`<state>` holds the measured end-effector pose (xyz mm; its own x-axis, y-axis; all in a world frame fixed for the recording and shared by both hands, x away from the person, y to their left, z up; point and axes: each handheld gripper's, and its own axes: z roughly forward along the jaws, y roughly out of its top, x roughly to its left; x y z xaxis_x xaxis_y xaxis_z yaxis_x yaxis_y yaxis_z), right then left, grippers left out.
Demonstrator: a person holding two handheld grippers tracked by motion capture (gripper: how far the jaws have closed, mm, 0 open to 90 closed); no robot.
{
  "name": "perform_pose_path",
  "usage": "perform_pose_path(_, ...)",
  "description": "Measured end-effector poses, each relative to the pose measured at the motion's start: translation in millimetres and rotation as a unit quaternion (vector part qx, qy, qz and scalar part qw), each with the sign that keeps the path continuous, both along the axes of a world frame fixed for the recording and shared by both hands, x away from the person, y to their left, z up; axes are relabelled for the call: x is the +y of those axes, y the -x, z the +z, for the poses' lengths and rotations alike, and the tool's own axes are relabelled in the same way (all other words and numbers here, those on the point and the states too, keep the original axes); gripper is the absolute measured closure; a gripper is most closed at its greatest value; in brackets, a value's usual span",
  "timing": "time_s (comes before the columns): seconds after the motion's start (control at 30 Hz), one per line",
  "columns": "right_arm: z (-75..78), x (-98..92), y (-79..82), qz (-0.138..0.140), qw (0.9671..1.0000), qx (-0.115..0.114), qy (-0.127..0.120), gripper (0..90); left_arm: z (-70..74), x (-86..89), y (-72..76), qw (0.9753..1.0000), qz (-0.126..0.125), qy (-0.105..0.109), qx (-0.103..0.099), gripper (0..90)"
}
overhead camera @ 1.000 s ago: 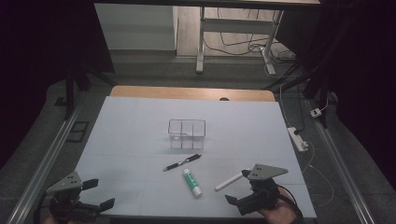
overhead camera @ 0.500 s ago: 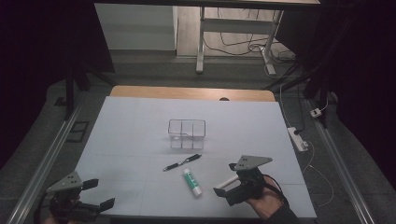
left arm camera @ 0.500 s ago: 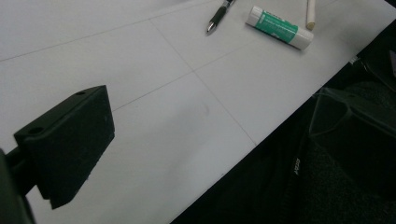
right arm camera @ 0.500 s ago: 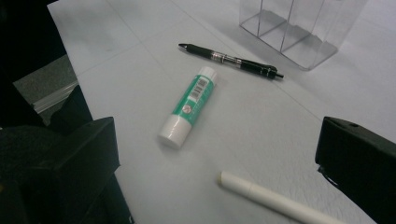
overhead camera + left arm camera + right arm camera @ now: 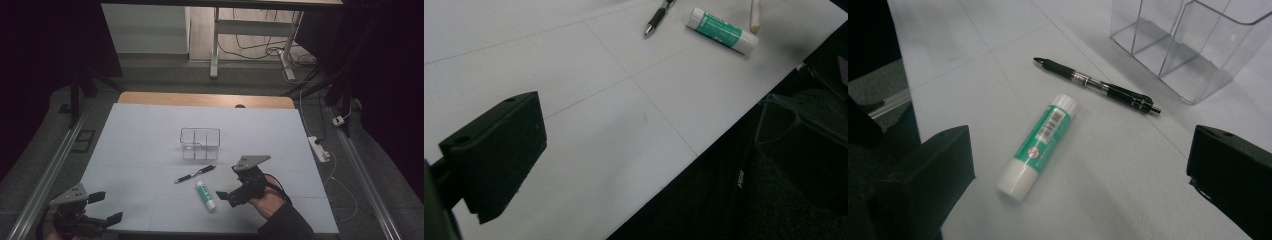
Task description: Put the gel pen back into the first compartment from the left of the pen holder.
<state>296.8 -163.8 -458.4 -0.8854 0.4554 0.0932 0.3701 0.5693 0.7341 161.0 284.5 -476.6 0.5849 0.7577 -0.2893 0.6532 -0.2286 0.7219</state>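
The right gripper (image 5: 236, 187) hovered low over the table with its blocky matte-black jaws spread wide apart and holding nothing, the person's hand (image 5: 266, 202) gripping it from behind. Just ahead of those jaws lay a cylindrical glue stick (image 5: 1039, 145), smooth white at both ends with a green printed label, flat on the white sheet. Beyond it rested a slim black pen (image 5: 1097, 85) with a glossy barrel, close to the glue stick but not touching. Farther on stood a clear, hard plastic organiser (image 5: 1193, 45), rectangular, with thin dividing walls. A short white stick (image 5: 754, 10) lay near the glue stick's capped end. The white table surface (image 5: 150, 135) was matte and crossed by faint thin lines. At the near left corner, the left gripper (image 5: 106, 207) had its jaws parted and empty.
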Motion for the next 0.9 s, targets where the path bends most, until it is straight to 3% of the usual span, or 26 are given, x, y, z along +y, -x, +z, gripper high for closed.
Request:
perform_pose_path(0.4, -14.6, 41.9, -26.2, 0.008, 0.9975, 0.004, 0.070, 0.0, -0.2, 0.6, -0.3, 1.0000, 0.000, 0.002, 0.001, 0.2)
perform_pose_path(0.9, -30.9, 91.2, -50.2, 0.034, 0.9929, 0.017, 0.113, 0.0, -0.3, 0.4, -0.3, 1.0000, -0.002, 0.001, 0.001, 0.4)
